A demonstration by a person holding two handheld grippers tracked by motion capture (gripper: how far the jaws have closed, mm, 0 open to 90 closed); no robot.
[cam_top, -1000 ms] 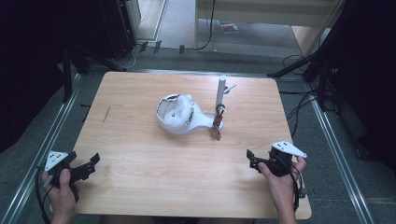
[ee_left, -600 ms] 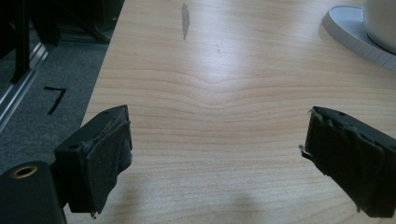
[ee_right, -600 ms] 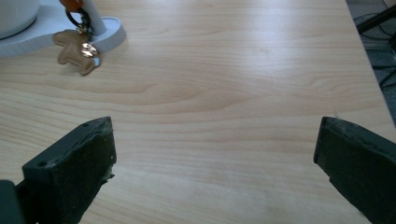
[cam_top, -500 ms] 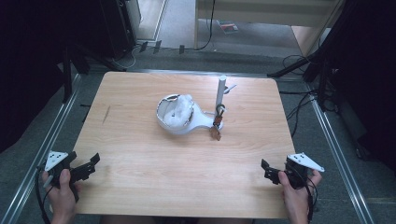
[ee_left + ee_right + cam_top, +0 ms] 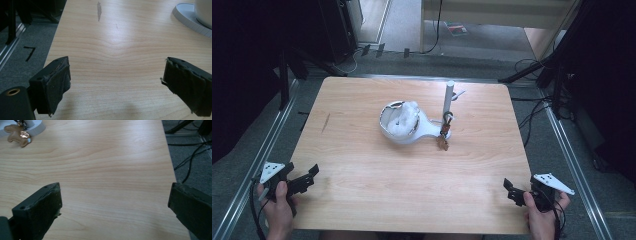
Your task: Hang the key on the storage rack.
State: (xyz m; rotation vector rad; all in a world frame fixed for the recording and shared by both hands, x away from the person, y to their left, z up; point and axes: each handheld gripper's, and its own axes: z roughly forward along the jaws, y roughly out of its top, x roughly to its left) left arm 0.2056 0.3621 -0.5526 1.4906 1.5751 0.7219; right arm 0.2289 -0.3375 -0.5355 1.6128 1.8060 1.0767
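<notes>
A white stand (image 5: 427, 131) sits at the table's middle, with a round bowl (image 5: 399, 122) holding something white and fluffy and an upright post (image 5: 448, 100). A small brown figure charm (image 5: 442, 142) hangs on a ring at the post's foot; in the right gripper view the charm (image 5: 17, 135) lies by the stand's base (image 5: 37, 127). My left gripper (image 5: 309, 178) is at the near left corner, open and empty (image 5: 116, 72), with the base's rim (image 5: 187, 18) far ahead. At the near right corner my right gripper (image 5: 511, 192) is also open and empty (image 5: 115, 195).
The wooden table (image 5: 362, 200) has a dark scuff (image 5: 326, 122) at its left side. Metal rails (image 5: 267, 145) run along both sides. Cables (image 5: 532, 117) lie on the grey floor to the right, and dark equipment stands beyond the far edge.
My right gripper has drawn back toward the person and to the right, ending at the near right corner. The left gripper and the stand have not moved.
</notes>
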